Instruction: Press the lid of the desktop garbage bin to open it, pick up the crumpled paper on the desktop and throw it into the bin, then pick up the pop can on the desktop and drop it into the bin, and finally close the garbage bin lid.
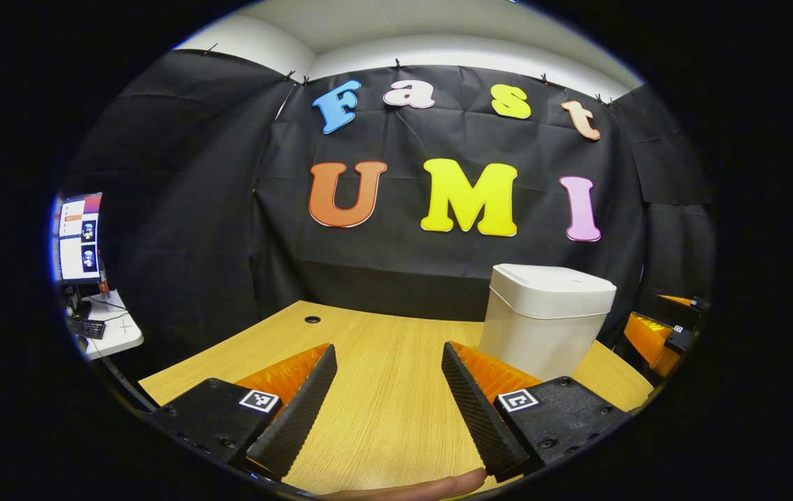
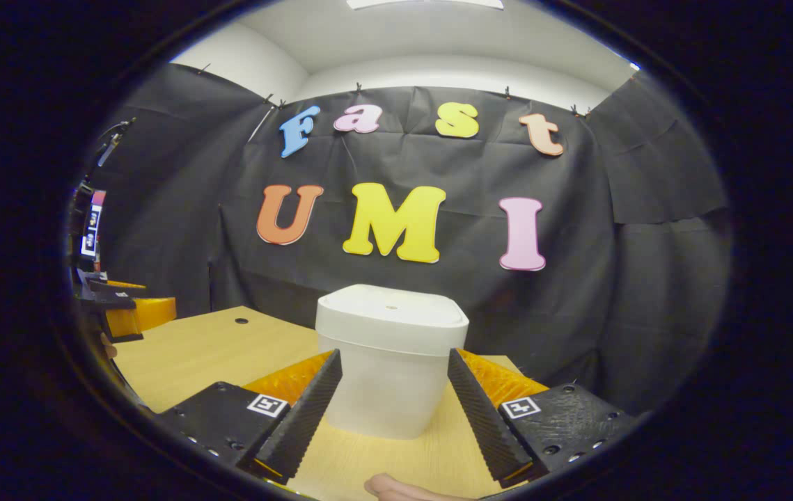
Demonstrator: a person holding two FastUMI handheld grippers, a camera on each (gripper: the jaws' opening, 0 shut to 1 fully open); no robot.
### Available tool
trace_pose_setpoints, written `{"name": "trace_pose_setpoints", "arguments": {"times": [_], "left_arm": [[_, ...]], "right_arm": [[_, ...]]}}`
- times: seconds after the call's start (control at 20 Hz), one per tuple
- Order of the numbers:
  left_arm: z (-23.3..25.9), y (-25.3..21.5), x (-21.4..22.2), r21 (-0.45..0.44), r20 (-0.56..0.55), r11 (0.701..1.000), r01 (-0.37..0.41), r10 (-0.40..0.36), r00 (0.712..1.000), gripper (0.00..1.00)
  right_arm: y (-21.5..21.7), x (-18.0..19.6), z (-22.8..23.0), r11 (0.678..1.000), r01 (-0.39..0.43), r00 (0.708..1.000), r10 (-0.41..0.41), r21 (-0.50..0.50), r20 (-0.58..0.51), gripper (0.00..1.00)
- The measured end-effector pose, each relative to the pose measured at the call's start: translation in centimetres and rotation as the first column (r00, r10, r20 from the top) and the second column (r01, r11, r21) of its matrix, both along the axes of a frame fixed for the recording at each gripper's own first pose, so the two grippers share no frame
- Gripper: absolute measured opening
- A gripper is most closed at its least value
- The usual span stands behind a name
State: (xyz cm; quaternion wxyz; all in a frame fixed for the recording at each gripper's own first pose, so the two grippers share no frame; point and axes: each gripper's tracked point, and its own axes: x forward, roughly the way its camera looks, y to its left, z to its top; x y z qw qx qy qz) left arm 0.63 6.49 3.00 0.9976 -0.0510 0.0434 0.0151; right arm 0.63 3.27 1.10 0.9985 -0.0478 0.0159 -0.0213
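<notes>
Two views look over one wooden surface point(image 1: 382, 390) with light grain, which fills the lower part of each and ends against the black cloth wall. On this surface stands the garbage bin point(image 1: 542, 320), white, upright, with its lid point(image 1: 553, 289) down flat on top. In the left gripper view the bin is to the right, beyond the right finger; in the right gripper view the garbage bin point(image 2: 389, 362) is in the middle, just ahead of the fingers and seen between them, not touched. The left hand-held gripper point(image 1: 388, 396) has its fingers spread wide apart with only bare surface between them. The right hand-held gripper point(image 2: 393, 407) is also spread wide and pinches nothing. At the right edge of the left gripper view the other hand-held gripper shows small and far off, and the same happens at the left edge of the right gripper view. A small dark round hole point(image 1: 312, 319) is in the surface, far at the left. A side table with a monitor point(image 1: 79, 240) stands outside the booth at the left.
</notes>
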Motion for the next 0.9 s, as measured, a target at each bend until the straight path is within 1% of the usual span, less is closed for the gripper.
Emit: {"name": "trace_pose_setpoints", "arguments": {"times": [0.15, 0.2, 0.25, 0.3, 0.4, 0.5, 0.6, 0.65, 0.7, 0.8, 0.9], "left_arm": [[0.1, -1.3, -0.1, 0.043, 0.022, 0.999, 0.0, -0.001, 1.0, 0.98], [0.1, -1.7, -0.1, 0.051, 0.024, 0.999, 0.001, -0.003, 1.0, 0.98], [0.2, -2.1, -0.1, 0.051, 0.03, 0.999, -0.002, 0.001, 1.0, 0.98], [0.3, -2.3, -0.1, 0.048, 0.041, 0.999, -0.015, 0.013, 0.999, 0.98], [0.1, -2.6, 0.1, 0.047, 0.048, 0.998, -0.03, 0.028, 0.998, 0.98], [-0.2, -3.5, 0.1, 0.043, 0.037, 0.999, -0.017, 0.016, 0.999, 0.98], [-0.1, -3.7, 0.0, 0.045, 0.038, 0.999, -0.013, 0.011, 0.999, 0.98], [0.0, -3.7, -0.1, 0.05, 0.045, 0.999, -0.014, 0.012, 0.999, 0.98], [0.2, -3.6, -0.2, 0.05, 0.05, 0.999, -0.021, 0.019, 0.999, 0.98], [0.2, -3.6, -0.2, 0.046, 0.056, 0.998, -0.03, 0.028, 0.998, 0.98], [0.1, -4.4, -0.1, 0.047, 0.052, 0.999, -0.006, 0.004, 0.999, 0.98]], "right_arm": [[-1.6, -1.3, -0.9, 1.0, 0.018, 1.0, -0.018, 0.022, 0.013, 0.93], [-2.2, -1.6, -1.2, 0.999, 0.024, 1.0, -0.025, 0.032, 0.018, 0.95], [-2.5, -1.8, -1.5, 0.999, 0.023, 1.0, -0.024, 0.035, 0.019, 0.93], [-2.8, -2.0, -1.9, 0.999, 0.017, 1.0, -0.017, 0.035, 0.013, 0.95], [-2.8, -2.2, -1.8, 0.999, -0.003, 1.0, 0.003, 0.037, 0.013, 0.95], [-3.1, -2.4, -1.2, 0.999, -0.009, 0.999, 0.007, 0.041, 0.035, 0.95], [-3.3, -2.2, -1.6, 0.999, -0.004, 1.0, 0.003, 0.04, 0.029, 0.95], [-3.2, -2.0, -2.0, 0.999, -0.007, 1.0, 0.006, 0.038, 0.02, 0.98], [-2.8, -2.0, -2.2, 0.999, -0.018, 1.0, 0.018, 0.038, 0.011, 0.95], [-2.1, -1.9, -2.7, 0.998, -0.037, 0.999, 0.038, 0.053, -0.011, 0.95], [-1.4, -1.9, -3.1, 0.996, -0.058, 0.998, 0.06, 0.067, -0.028, 0.95]]}}
